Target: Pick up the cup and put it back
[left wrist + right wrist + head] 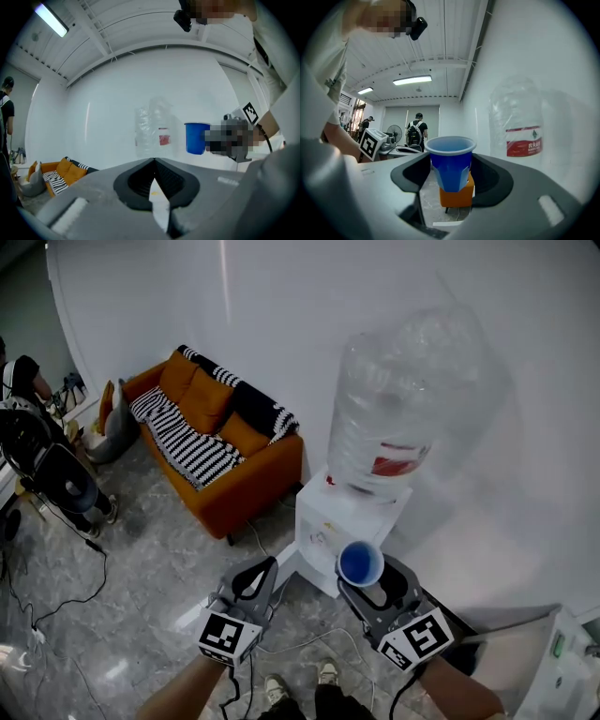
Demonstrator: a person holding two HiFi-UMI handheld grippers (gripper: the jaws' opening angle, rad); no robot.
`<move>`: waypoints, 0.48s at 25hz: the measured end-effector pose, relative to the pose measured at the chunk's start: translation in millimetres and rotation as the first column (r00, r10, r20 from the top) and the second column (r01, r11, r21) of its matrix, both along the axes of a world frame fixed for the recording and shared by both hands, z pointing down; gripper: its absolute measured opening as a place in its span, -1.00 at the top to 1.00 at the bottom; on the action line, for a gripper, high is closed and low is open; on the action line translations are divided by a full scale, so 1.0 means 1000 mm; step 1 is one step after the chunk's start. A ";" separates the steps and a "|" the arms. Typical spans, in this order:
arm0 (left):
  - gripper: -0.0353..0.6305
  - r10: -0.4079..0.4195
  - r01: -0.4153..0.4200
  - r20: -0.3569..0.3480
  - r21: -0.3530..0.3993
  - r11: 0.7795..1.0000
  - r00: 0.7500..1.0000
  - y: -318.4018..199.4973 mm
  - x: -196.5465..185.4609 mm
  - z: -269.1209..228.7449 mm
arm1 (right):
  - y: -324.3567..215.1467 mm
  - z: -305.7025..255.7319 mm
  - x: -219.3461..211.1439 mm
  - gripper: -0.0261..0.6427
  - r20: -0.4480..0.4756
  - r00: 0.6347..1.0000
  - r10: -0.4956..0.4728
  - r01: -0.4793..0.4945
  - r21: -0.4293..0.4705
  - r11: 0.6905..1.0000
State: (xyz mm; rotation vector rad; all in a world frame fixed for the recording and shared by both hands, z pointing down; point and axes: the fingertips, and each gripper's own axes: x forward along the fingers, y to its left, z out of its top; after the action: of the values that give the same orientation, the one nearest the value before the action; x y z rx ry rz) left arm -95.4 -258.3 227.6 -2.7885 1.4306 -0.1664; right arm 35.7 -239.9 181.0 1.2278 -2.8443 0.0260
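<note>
We find the right gripper [370, 579] held up in front of the person, with its jaws closed on the blue cup [360, 563]. In the right gripper view the cup [450, 161] stands upright between the two dark pads, gripped at its sides below the rim, with its mouth facing up. The cup is off any surface and rests on nothing but the jaws. In the head view it sits just in front of the white water dispenser [342, 521], below the large clear bottle [403, 409] mounted on top.

The left gripper [262, 570] is level beside the right one, near it but not touching. In the left gripper view its jaw tips [153, 160] meet, closed with nothing between them. From that camera the cup [197, 137] shows off to the right, just beside the bottle [154, 132] with its red label.

Each gripper carries its marker cube, at [228, 636] and [418, 637].

An orange sofa [220, 427] with a black-and-white striped throw stands against the wall, left of the dispenser. A cable [300, 643] trails over the grey stone floor [141, 587]. People [414, 131] stand far back in the right gripper view.
</note>
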 end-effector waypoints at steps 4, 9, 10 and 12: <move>0.89 0.003 -0.002 -0.040 0.036 0.999 0.999 0.028 -0.003 -0.043 | 0.031 -0.031 0.003 0.10 0.015 1.000 -0.006 0.006 0.003 1.000; 0.89 0.004 -0.001 -0.023 0.122 0.993 1.000 0.062 -0.003 -0.086 | 0.062 -0.057 0.004 0.10 -0.022 1.000 -0.011 0.011 0.015 1.000; 0.89 0.000 0.002 -0.020 0.130 0.992 1.000 0.068 -0.001 -0.092 | 0.067 -0.061 0.004 0.10 -0.033 0.999 -0.009 0.010 0.022 1.000; 0.89 -0.012 0.015 -0.024 0.116 0.993 1.000 0.081 0.001 -0.099 | 0.077 -0.069 0.004 0.10 -0.035 0.999 -0.007 0.008 0.026 1.000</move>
State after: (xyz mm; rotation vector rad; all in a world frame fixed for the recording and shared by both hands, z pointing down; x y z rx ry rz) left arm -94.8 -177.0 129.0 -2.6969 1.4157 -0.0486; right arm 40.1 -163.1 112.4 1.2106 -2.8284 -0.0329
